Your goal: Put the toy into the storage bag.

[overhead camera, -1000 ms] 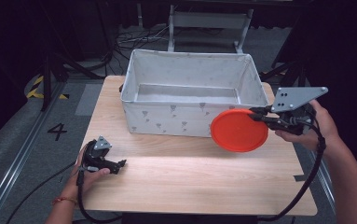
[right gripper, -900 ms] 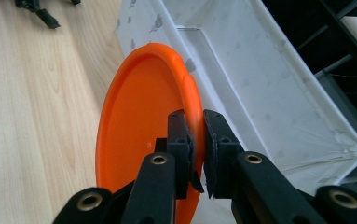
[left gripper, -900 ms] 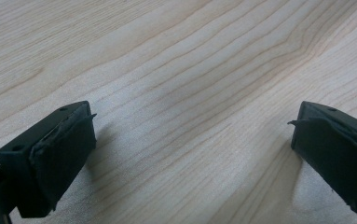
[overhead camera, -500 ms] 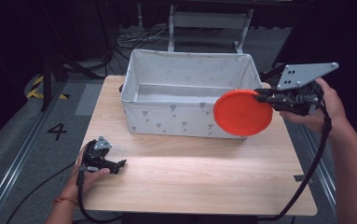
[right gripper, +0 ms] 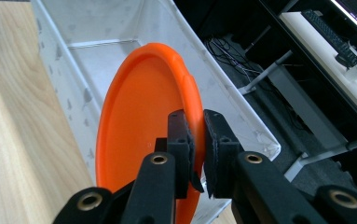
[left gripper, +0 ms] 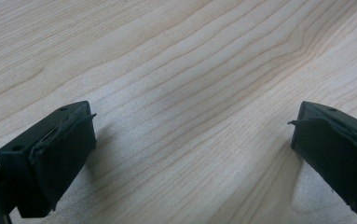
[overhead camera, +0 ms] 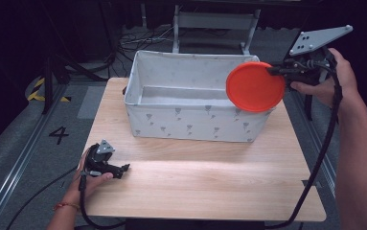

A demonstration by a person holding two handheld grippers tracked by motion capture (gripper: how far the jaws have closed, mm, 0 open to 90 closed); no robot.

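Orange plate (overhead camera: 255, 87) stands on edge, face toward camera.

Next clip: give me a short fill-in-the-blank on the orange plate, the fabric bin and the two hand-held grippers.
1. The right hand-held gripper is shut on the rim of the ____ plate.
2. The plate is held on edge above the right end of the grey fabric ____.
3. The left hand-held gripper has its jaws ____, with nothing between them.
4. It rests on the ____ table.

Missing words: orange; bin; open; wooden
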